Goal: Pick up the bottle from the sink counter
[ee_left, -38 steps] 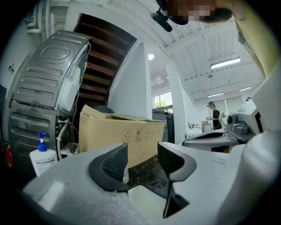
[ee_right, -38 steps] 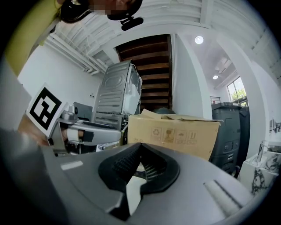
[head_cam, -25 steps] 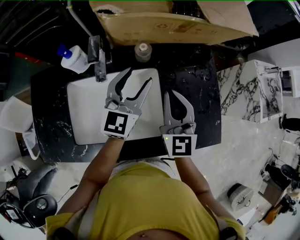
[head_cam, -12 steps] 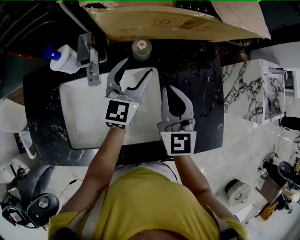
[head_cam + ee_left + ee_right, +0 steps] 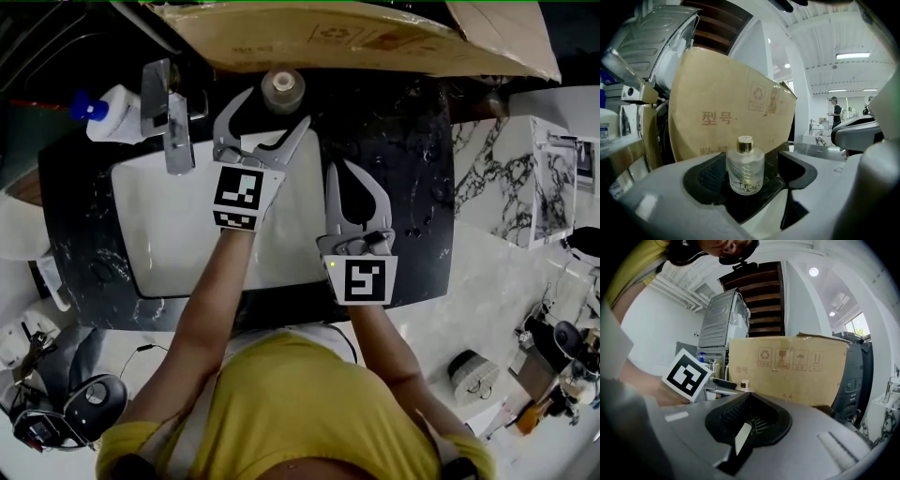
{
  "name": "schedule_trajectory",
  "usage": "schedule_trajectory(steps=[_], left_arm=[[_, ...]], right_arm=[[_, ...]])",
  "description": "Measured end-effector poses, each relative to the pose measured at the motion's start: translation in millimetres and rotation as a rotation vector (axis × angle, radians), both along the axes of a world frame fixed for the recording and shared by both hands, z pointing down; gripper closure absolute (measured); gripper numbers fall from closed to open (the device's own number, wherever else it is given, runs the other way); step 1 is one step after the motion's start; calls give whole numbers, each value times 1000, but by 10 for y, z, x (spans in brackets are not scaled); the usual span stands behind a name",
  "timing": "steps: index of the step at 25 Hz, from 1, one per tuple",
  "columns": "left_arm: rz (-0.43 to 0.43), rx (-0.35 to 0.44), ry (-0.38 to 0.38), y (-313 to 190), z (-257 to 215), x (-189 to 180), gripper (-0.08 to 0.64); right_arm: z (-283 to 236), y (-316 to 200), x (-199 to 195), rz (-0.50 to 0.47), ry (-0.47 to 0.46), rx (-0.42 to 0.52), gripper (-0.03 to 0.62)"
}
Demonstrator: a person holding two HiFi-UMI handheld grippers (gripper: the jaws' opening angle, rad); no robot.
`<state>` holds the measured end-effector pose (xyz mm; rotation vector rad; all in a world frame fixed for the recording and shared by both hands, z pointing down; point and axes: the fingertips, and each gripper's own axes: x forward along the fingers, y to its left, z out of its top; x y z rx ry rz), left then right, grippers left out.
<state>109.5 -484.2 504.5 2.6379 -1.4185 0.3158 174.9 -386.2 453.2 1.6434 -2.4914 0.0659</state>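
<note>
While your left gripper is spreading its empty jaws just short of the bottle, you're risking clipping it over.

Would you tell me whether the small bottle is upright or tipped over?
Upright: the bottle stands on its base, gold cap on top.

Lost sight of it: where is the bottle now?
Head view, top centre: the bottle stands untouched on the counter behind the sink, at the mouth of the left gripper, whose jaws have just been opening.
</note>
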Motion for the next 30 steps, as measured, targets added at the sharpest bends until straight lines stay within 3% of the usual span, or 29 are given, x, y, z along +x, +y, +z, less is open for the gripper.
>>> schedule_trajectory(steps=[15, 30], left_arm=[[28, -101, -66, -296, 276, 74, 198], [59, -71, -80, -315, 263, 118, 225]], right_arm=[[136, -104, 22, 13, 14, -30, 591], [61, 6, 80, 40, 34, -24, 591]])
